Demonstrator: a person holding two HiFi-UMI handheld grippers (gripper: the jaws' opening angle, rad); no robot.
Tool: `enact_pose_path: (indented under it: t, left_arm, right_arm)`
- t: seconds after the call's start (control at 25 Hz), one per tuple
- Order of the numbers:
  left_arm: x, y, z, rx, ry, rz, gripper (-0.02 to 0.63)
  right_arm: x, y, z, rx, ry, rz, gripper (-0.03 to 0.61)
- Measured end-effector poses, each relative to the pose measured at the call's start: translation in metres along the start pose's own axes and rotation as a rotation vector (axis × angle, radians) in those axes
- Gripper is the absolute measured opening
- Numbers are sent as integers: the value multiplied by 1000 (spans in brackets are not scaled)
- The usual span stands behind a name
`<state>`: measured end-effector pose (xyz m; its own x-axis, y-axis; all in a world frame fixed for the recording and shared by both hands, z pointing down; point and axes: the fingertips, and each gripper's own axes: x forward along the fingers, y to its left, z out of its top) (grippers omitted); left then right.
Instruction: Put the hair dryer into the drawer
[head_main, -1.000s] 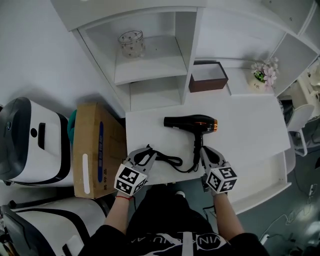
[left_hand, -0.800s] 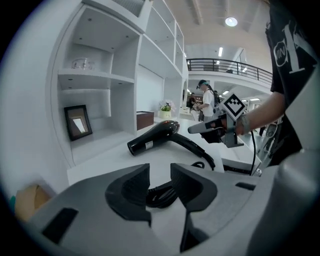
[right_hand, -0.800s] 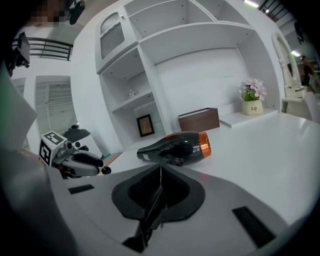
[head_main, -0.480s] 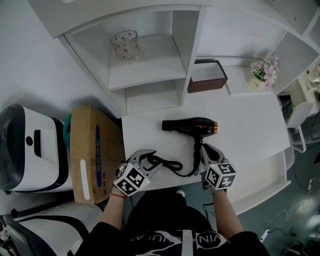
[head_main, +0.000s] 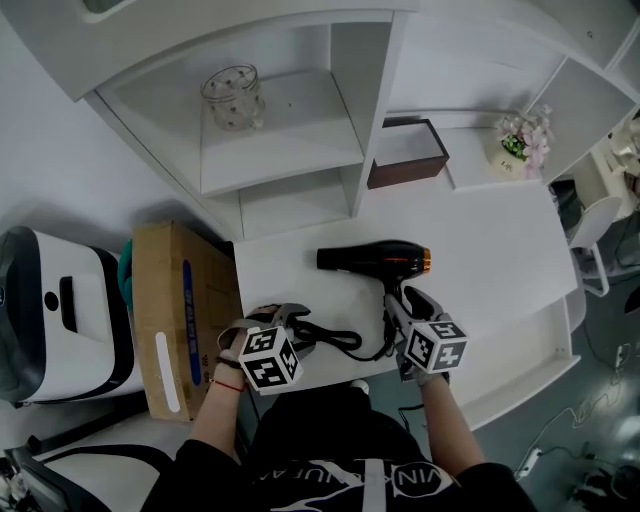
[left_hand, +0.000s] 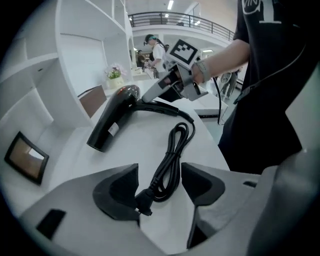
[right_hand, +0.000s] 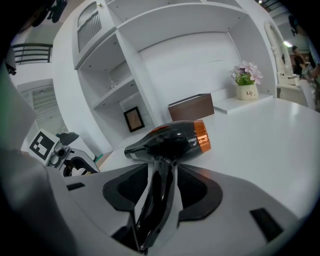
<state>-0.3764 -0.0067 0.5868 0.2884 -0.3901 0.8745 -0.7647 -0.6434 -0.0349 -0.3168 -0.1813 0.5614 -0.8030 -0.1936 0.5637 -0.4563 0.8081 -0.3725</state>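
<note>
Right gripper view shows the hair dryer (right_hand: 172, 142) on the worktop (right_hand: 280, 135), its handle running straight ahead between the jaws of the right claw (right_hand: 164, 172), just opened and loose around it. The left claw (left_hand: 159, 172), also just opened wide, straddles the cord (left_hand: 172, 150).

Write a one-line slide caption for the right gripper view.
Right gripper, jaws just opening, straddles the handle of the black hair dryer lying on the white table.
</note>
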Motion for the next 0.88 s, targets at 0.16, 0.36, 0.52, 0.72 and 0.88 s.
enact_pose_path:
  t: [0.16, 0.36, 0.52, 0.72, 0.88]
  left_arm:
    - [8, -3, -11, 105, 133, -39, 252]
    - [14, -2, -12, 176, 207, -73, 252]
    - [16, -3, -13, 194, 228, -103, 252]
    - [17, -6, -13, 231, 240, -127, 252]
    - [15, -8, -15, 264, 240, -138, 252]
  right_arm:
    - [11, 1, -3, 23, 38, -3, 179]
    - [23, -3, -4, 47, 91, -28, 181]
    - [27, -7, -7, 80, 128, -36, 181]
    - [33, -7, -9, 83, 156, -53, 181]
    - [34, -7, -9, 84, 157, -53, 181]
